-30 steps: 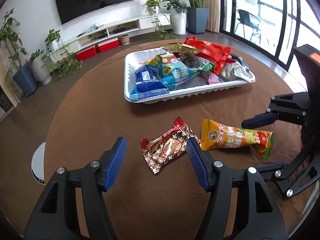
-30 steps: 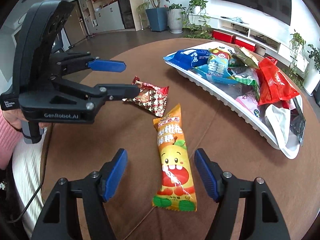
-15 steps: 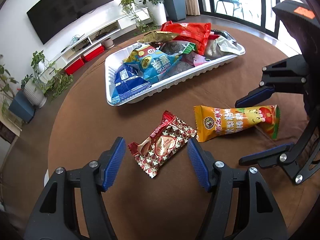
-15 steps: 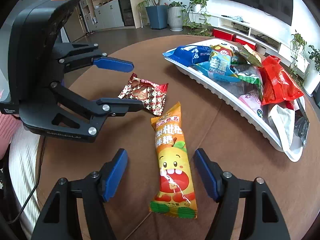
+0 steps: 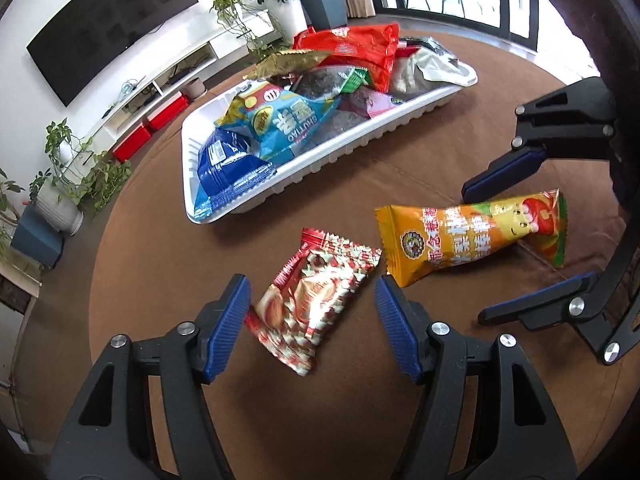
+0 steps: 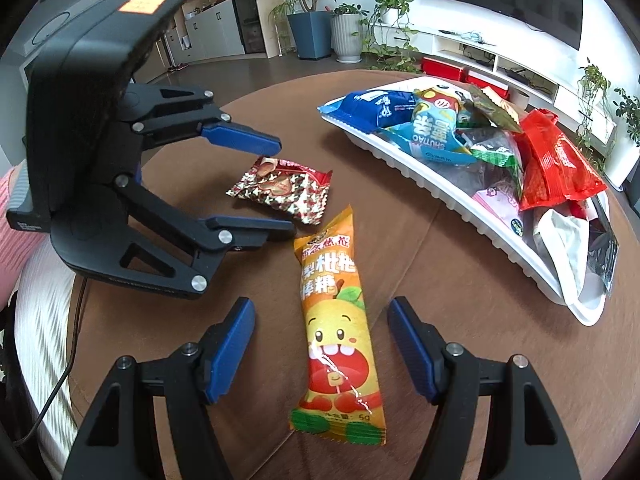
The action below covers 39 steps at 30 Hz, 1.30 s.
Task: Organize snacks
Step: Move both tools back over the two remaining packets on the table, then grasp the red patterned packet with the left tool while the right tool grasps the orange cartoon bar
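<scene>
A red-and-white patterned snack packet (image 5: 316, 300) lies on the brown round table (image 5: 160, 240). My left gripper (image 5: 312, 320) is open, its jaws on either side of the packet's near end. An orange candy packet (image 6: 336, 320) lies beside it; my right gripper (image 6: 322, 344) is open and straddles its lower half. Each gripper shows in the other's view: the right one (image 5: 524, 240), the left one (image 6: 264, 184). The white tray (image 5: 320, 168) holds several snack bags.
The tray (image 6: 440, 192) sits at the far side of the table with bags piled above its rim. A TV wall, a low white cabinet and potted plants stand beyond the table. A pink sleeve (image 6: 16, 216) shows behind the left gripper.
Both grippers have moved lower and closer to their packets. The left jaws now flank the red packet; the right jaws now flank the orange packet. Neither packet has moved.
</scene>
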{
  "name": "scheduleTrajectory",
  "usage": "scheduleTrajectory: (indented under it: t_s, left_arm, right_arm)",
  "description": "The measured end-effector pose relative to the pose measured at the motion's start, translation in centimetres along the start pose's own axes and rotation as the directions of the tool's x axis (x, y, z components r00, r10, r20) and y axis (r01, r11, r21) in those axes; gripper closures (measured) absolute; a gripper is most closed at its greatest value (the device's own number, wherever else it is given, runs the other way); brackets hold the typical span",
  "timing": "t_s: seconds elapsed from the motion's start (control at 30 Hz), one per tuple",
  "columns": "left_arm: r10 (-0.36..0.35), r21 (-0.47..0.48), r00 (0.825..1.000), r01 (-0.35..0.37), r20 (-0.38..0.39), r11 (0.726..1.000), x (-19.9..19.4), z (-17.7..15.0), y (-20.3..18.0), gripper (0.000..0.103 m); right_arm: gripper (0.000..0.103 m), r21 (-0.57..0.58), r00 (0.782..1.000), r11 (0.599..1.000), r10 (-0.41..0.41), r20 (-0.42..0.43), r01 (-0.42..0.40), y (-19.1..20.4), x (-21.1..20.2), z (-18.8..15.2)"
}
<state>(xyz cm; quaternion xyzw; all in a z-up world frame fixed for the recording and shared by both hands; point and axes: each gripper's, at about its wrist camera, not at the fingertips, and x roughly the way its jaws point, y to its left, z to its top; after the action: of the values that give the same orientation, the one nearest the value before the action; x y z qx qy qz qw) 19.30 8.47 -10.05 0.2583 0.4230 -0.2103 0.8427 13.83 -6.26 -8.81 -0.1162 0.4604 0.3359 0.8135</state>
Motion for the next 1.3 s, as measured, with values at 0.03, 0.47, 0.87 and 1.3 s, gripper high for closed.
scheduleTrajectory:
  t_s: [0.03, 0.47, 0.87, 1.3]
  left_arm:
    - [-0.004, -0.003, 1.0, 0.004, 0.0, 1.0, 0.2, 0.1, 0.2, 0.037]
    - [-0.101, -0.067, 0.995, 0.101, 0.003, 0.993, 2.6, 1.5, 2.4, 0.036]
    - [-0.207, -0.118, 0.978, 0.208, 0.019, 0.971, 3.4, 1.6, 2.6, 0.074]
    - [-0.231, -0.244, 0.972, 0.233, 0.038, 0.941, 2.5, -0.3, 2.6, 0.083]
  right_arm:
    - [0.031, 0.0, 1.0, 1.0, 0.0, 0.001, 0.0, 0.0, 0.0, 0.0]
    - [0.031, 0.006, 1.0, 1.0, -0.003, 0.006, 0.003, -0.2, 0.4, 0.7]
    - [0.076, 0.056, 0.999, 0.998, -0.03, 0.015, 0.029, -1.8, 0.2, 0.8]
    - [0.078, 0.235, 0.988, 0.961, 0.128, 0.087, -0.145, -4.3, -1.0, -0.1]
